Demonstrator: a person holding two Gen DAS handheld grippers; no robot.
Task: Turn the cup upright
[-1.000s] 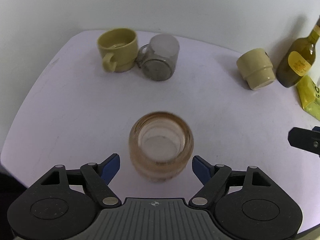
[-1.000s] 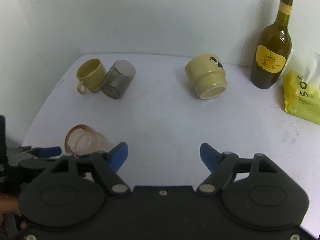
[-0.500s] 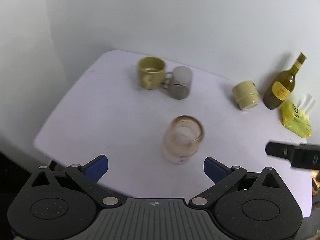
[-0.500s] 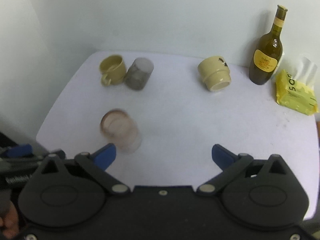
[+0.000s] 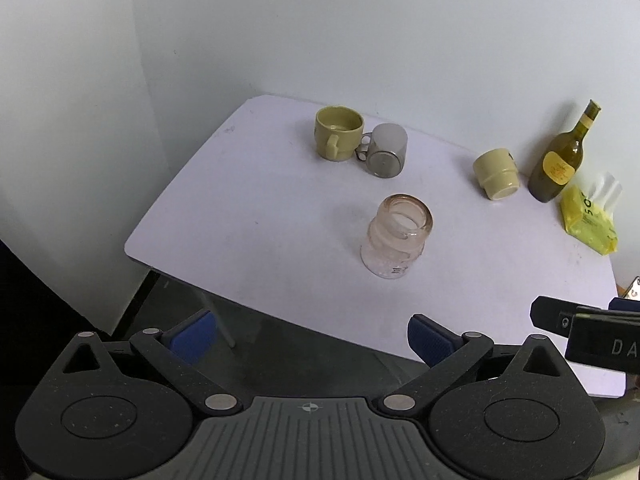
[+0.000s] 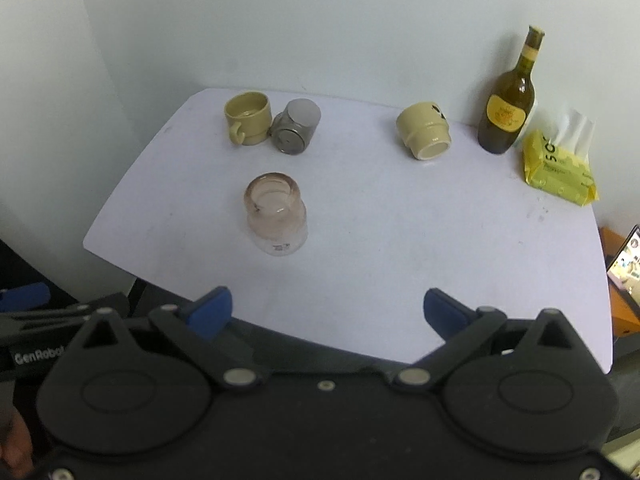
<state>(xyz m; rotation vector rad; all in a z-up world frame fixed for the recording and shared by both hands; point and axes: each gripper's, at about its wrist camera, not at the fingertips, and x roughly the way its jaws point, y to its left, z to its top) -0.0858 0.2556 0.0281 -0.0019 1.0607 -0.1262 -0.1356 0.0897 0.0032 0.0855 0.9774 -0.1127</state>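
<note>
Both grippers hang back off the near edge of the white table point(image 6: 360, 220), left gripper point(image 5: 310, 334) and right gripper point(image 6: 328, 306) each spread wide, gripping nothing. The glass cup point(image 6: 276, 216) stands upright, mouth up, apart from both. Only the right view catches a lit phone screen point(image 6: 626, 264) past the table's right edge; the left view shows table legs point(image 5: 218, 320) below. Beyond the cup: yellow mug point(image 6: 246, 122), steel mug point(image 6: 296, 132) tipped against it, cream cup point(image 6: 424, 136) on its side, bottle point(image 6: 508, 108), tissue pack point(image 6: 558, 170) against the white wall.
</note>
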